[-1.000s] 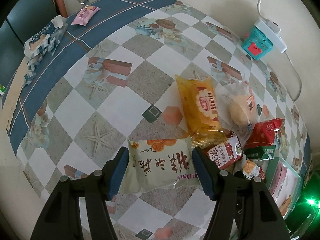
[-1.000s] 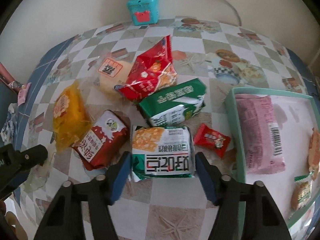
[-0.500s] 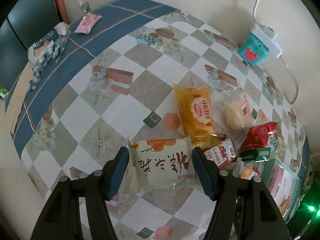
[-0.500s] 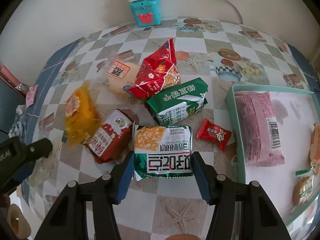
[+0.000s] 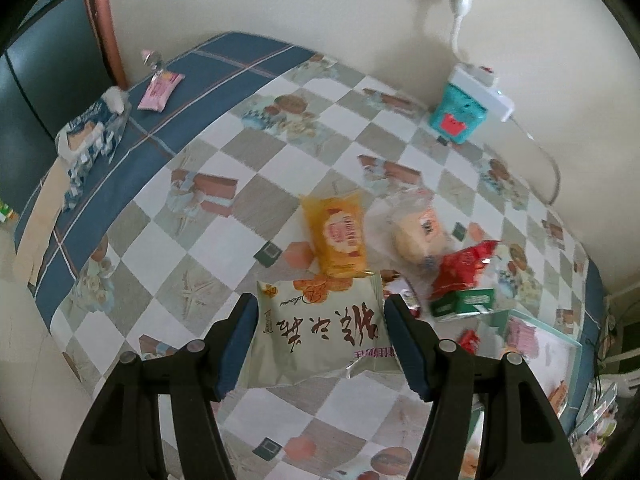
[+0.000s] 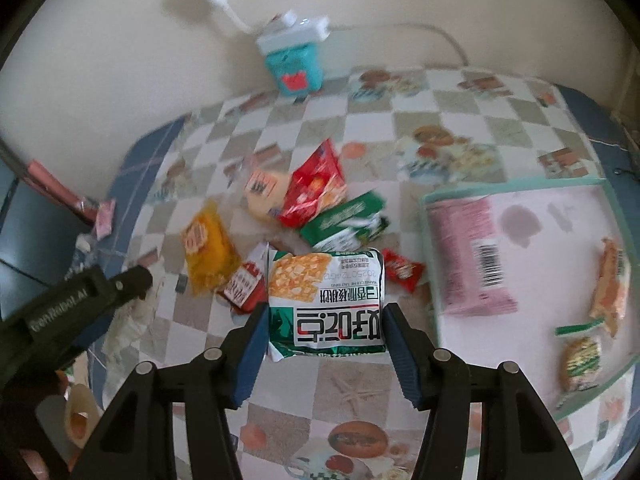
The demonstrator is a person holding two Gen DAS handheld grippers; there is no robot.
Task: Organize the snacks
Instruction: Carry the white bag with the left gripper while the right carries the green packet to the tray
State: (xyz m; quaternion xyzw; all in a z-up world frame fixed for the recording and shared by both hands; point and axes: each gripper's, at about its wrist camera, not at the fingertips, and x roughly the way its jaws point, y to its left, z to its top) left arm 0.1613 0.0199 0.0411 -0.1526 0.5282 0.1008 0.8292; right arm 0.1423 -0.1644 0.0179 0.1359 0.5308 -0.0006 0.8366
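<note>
My left gripper is shut on a cream snack bag with dark characters and holds it above the checked tablecloth. My right gripper is shut on a white and green cracker pack, also lifted off the table. Beneath lie an orange pack, a red-white pack, a red bag, a green pack and a small red candy. To the right, a teal-rimmed tray holds a pink pack and several small snacks.
A teal box with a white power strip on it stands against the back wall. A wrapped bun lies beside the orange pack. A tissue pack and a pink sachet lie at the far left corner.
Both grippers have risen with their packs, so the table and the snacks on it look smaller and farther. The right jaws narrowed onto the cracker pack early on.
</note>
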